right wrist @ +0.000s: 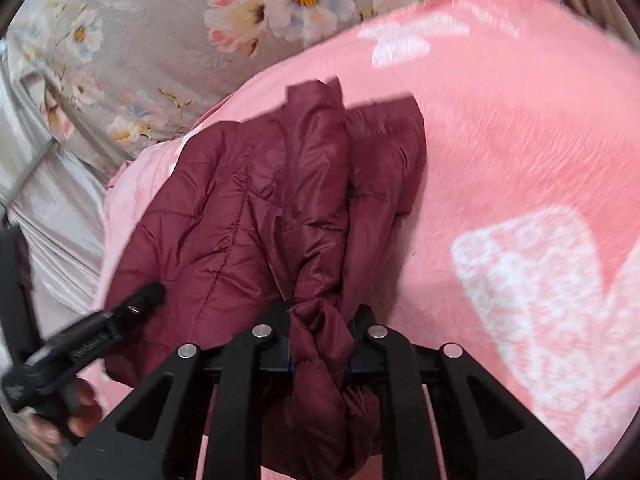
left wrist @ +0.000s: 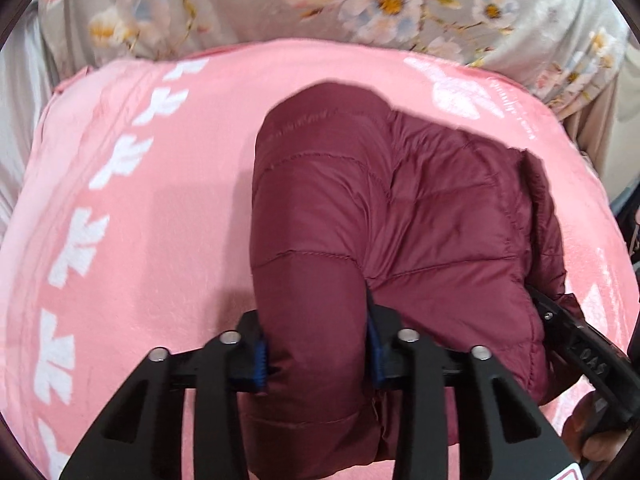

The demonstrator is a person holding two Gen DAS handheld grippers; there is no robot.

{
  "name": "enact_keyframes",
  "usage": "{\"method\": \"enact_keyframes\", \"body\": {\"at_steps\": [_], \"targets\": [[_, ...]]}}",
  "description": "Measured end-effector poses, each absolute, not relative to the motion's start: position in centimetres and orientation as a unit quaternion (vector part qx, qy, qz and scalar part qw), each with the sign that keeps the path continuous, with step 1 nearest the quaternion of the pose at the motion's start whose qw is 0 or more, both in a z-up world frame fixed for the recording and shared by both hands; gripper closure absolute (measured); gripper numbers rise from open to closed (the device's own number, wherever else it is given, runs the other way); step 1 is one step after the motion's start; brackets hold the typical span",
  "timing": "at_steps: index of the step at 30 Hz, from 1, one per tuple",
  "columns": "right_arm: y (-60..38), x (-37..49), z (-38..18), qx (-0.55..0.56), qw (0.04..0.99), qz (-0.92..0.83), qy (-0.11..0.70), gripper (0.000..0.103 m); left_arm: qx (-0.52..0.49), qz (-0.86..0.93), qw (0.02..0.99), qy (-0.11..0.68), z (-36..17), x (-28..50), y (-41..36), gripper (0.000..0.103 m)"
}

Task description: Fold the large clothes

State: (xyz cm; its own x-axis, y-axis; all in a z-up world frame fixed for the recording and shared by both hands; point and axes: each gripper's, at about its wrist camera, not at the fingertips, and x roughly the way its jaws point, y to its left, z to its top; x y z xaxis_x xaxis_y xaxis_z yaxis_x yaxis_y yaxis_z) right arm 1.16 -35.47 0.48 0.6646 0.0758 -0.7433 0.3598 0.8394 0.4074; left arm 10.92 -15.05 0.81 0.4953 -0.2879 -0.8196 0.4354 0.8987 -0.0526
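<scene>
A maroon quilted puffer jacket (left wrist: 400,208) lies bunched on a pink blanket (left wrist: 160,208). My left gripper (left wrist: 318,360) is shut on a thick padded fold of it, the blue pads (left wrist: 261,364) pressing both sides. In the right wrist view the same jacket (right wrist: 240,216) spreads ahead. My right gripper (right wrist: 320,354) is shut on a narrow gathered bunch of its fabric. The other hand-held gripper shows at the edge of each view: the right one (left wrist: 576,344) beside the jacket's right side, the left one (right wrist: 132,308) over its left part.
The pink blanket (right wrist: 500,140) with white patterns covers the bed. Behind it lies a grey floral cover (left wrist: 400,0), also at the back left in the right wrist view (right wrist: 160,40). A person's fingers (right wrist: 80,404) hold the left gripper's handle.
</scene>
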Motion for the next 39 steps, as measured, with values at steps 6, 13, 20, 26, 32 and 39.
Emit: {"method": "enact_keyframes", "body": {"at_steps": [6, 13, 20, 26, 32, 39], "targets": [[-35.1, -0.8, 4.3, 0.250, 0.892, -0.100, 0.362, 0.090, 0.091, -0.239, 0.878, 0.406, 4.7, 8.6, -15.6, 0.078], [-35.2, -2.0, 8.5, 0.238, 0.913, -0.110, 0.311, 0.091, 0.094, -0.261, 0.896, 0.346, 8.9, 7.5, -17.1, 0.079], [-35.3, -0.8, 12.8, 0.201, 0.939, -0.117, 0.255, 0.091, 0.083, -0.281, 0.909, 0.296, 12.6, 8.0, -17.5, 0.079], [-34.5, 3.3, 16.9, 0.149, 0.961, -0.109, 0.205, 0.091, 0.086, -0.287, 0.927, 0.225, 16.1, 10.1, -17.0, 0.079], [-33.2, 9.0, 19.2, 0.106, 0.979, -0.081, 0.153, 0.091, 0.069, -0.301, 0.938, 0.159, 18.0, 14.9, -14.9, 0.078], [-31.7, 17.6, 17.3, 0.079, 0.986, -0.046, 0.136, 0.091, 0.072, -0.279, 0.950, 0.121, 16.4, 23.3, -12.8, 0.078]]}}
